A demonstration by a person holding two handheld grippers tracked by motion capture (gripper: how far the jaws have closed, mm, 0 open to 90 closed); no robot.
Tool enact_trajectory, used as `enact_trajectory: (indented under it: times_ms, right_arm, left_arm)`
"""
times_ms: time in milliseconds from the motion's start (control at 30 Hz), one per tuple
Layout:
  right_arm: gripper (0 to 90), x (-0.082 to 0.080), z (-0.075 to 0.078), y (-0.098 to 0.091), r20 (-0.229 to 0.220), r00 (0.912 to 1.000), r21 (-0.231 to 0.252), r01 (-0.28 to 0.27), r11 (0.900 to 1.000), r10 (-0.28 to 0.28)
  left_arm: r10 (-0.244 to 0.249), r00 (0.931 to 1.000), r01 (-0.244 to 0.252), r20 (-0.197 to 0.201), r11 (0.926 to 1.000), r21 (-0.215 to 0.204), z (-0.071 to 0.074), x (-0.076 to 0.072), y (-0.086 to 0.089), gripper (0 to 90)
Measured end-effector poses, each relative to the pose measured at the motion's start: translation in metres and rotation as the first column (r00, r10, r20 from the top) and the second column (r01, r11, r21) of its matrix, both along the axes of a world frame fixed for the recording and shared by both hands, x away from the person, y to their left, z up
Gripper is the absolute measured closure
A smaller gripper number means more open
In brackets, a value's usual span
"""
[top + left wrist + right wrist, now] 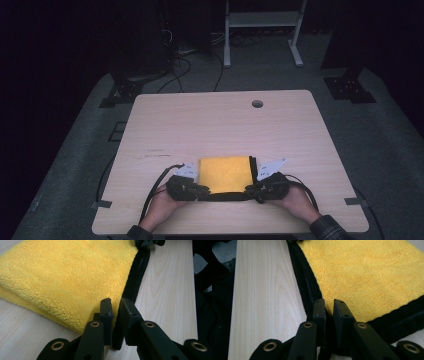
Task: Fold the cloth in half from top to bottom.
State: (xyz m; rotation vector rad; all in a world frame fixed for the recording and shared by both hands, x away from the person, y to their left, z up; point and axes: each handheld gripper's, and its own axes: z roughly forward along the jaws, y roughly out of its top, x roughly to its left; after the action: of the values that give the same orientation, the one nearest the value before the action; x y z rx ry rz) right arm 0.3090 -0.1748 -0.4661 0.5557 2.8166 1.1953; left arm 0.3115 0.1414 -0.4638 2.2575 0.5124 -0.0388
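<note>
High view: one folded yellow towel [225,172], two claws, left claw [201,190] and right claw [251,189], each pinching its near black-trimmed edge.

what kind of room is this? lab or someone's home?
Most likely a lab or recording bay, not a home: a bare wooden table with a cable hole, loose cables on the floor, a white equipment frame and black stand feet.
</note>
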Motion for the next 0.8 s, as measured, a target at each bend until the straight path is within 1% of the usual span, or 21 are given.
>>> enact_trajectory:
  times_ms: [33, 67, 100, 167, 233, 300, 367, 433, 467, 500, 533, 567, 600, 633, 700, 733, 767, 800]
  right_arm:
    - [77.2, 0.0, 0.0, 0.0, 0.0, 1.0, 0.001, -0.001, 1.0, 0.001]
    - [73.5, 0.0, 0.001, 0.0, -0.001, 1.0, 0.005, 0.002, 1.0, -0.002]
    - [69.8, 0.001, 0.001, -0.001, 0.0, 1.0, 0.012, 0.008, 0.9999, -0.008]
    - [61.4, 0.002, 0.002, -0.003, 0.012, 0.9994, 0.02, 0.031, 0.9993, -0.031]
    - [51.3, 0.004, 0.004, -0.006, 0.031, 0.9974, 0.033, 0.065, 0.9974, -0.066]
    - [42.2, 0.007, 0.007, -0.01, 0.053, 0.9916, 0.042, 0.116, 0.9924, -0.118]
    - [35.6, 0.009, 0.009, -0.015, 0.081, 0.9814, 0.044, 0.171, 0.9843, -0.174]
    - [28.7, 0.011, 0.01, -0.02, 0.088, 0.9715, 0.05, 0.216, 0.975, -0.22]
    - [26.3, 0.012, 0.01, -0.023, 0.082, 0.9664, 0.058, 0.239, 0.9692, -0.244]
    - [24.4, 0.013, 0.011, -0.027, 0.073, 0.9623, 0.063, 0.258, 0.9642, -0.262]
    - [20.6, 0.014, 0.012, -0.03, 0.066, 0.9575, 0.066, 0.277, 0.9587, -0.281]
    - [17.7, 0.015, 0.012, -0.032, 0.068, 0.9525, 0.07, 0.292, 0.9538, -0.297]
    - [16.4, 0.016, 0.013, -0.037, 0.064, 0.9453, 0.077, 0.315, 0.946, -0.32]
    - [14.3, 0.017, 0.013, -0.041, 0.057, 0.9402, 0.086, 0.33, 0.9399, -0.336]
    - [12.6, 0.018, 0.015, -0.049, 0.05, 0.9269, 0.096, 0.366, 0.9255, -0.372]
    - [12.7, 0.019, 0.015, -0.054, 0.048, 0.92, 0.102, 0.383, 0.9182, -0.389]
    - [12.5, 0.019, 0.016, -0.057, 0.049, 0.913, 0.105, 0.399, 0.911, -0.405]
    - [10.6, 0.019, 0.016, -0.063, 0.047, 0.9047, 0.104, 0.417, 0.9029, -0.423]
  left_arm:
    - [-0.006, 1.0, 0.006, -0.006, 0.9999, -0.011, 0.001, 0.0, 0.0, 73.9]
    - [-0.004, 1.0, 0.004, -0.007, 0.9999, -0.015, 0.001, 0.0, 0.001, 69.2]
    - [0.001, 1.0, -0.001, 0.0, 0.9998, -0.018, 0.002, -0.001, 0.001, 66.3]
    - [0.018, 0.9997, -0.018, 0.014, 0.9994, -0.03, 0.006, -0.002, 0.002, 56.8]
    - [0.047, 0.9981, -0.045, 0.04, 0.9983, -0.036, 0.01, -0.003, 0.005, 47.2]
    - [0.074, 0.9956, -0.071, 0.058, 0.9962, -0.05, 0.015, -0.003, 0.011, 38.4]
    - [0.113, 0.9903, -0.109, 0.08, 0.9923, -0.059, 0.016, -0.002, 0.017, 30.7]
    - [0.146, 0.9841, -0.14, 0.102, 0.9884, -0.057, 0.017, -0.001, 0.023, 22.5]
    - [0.161, 0.9807, -0.156, 0.112, 0.9864, -0.052, 0.017, -0.001, 0.026, 20.1]
    - [0.181, 0.9757, -0.176, 0.124, 0.9832, -0.048, 0.017, -0.001, 0.029, 18.2]
    - [0.196, 0.9715, -0.191, 0.134, 0.9804, -0.046, 0.018, -0.002, 0.031, 14.8]
    - [0.218, 0.9652, -0.214, 0.145, 0.9759, -0.044, 0.018, -0.002, 0.035, 12.4]
    - [0.228, 0.9615, -0.223, 0.153, 0.9735, -0.048, 0.019, -0.002, 0.037, 10.9]
    - [0.24, 0.9573, -0.235, 0.162, 0.9708, -0.051, 0.019, -0.003, 0.041, 9.7]
    - [0.266, 0.9455, -0.261, 0.188, 0.964, -0.052, 0.02, -0.005, 0.047, 5.3]
    - [0.274, 0.9424, -0.269, 0.192, 0.9617, -0.05, 0.02, -0.006, 0.05, 3.4]
    - [0.289, 0.9371, -0.286, 0.196, 0.9572, -0.042, 0.02, -0.006, 0.054, 2.5]
    - [0.298, 0.9342, -0.297, 0.196, 0.9542, -0.036, 0.019, -0.007, 0.059, 2.0]
